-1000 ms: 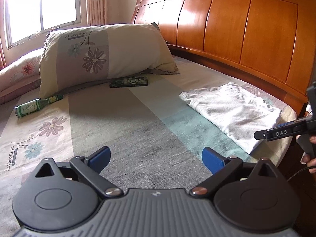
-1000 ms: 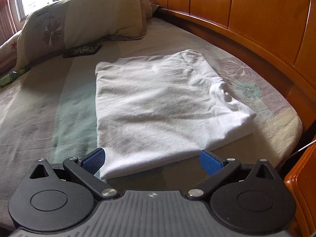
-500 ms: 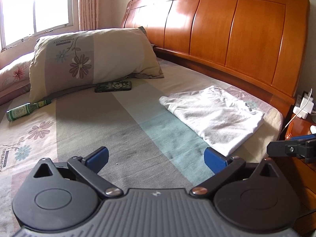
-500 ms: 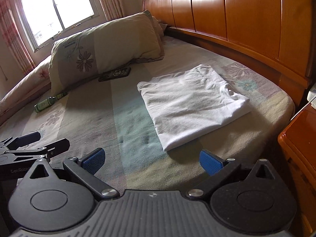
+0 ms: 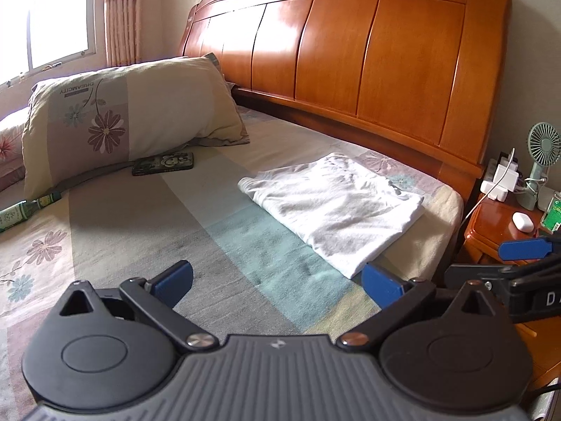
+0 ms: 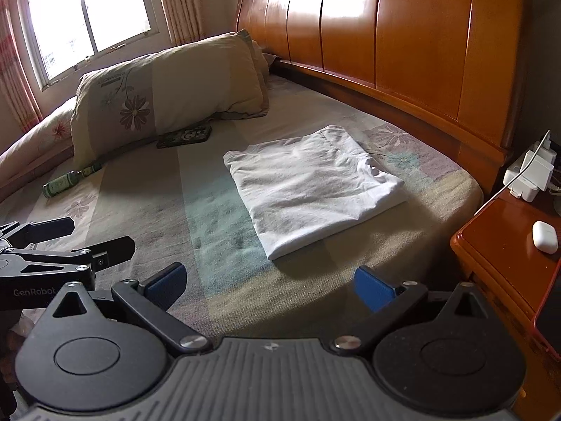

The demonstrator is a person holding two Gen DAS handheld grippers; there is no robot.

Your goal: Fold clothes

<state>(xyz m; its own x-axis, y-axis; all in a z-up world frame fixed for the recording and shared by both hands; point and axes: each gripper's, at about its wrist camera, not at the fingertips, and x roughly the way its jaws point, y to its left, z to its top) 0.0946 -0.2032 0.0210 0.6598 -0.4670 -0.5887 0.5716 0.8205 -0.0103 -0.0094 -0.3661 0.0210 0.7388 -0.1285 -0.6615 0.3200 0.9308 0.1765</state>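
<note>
White garment, folded into a flat rectangle, on the bed's corner by the headboard.

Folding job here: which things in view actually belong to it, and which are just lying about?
Belongs to the job:
- folded white cotton shirt on the bed
- left gripper, open
- right gripper, open

Just lying about:
- floral pillow
- dark phone case
- green glass bottle
- white earbud case
- small green fan

The green bottle runs off the left wrist view's left edge, its label too small to read. A red-edged phone on the nightstand is cut off at right.
</note>
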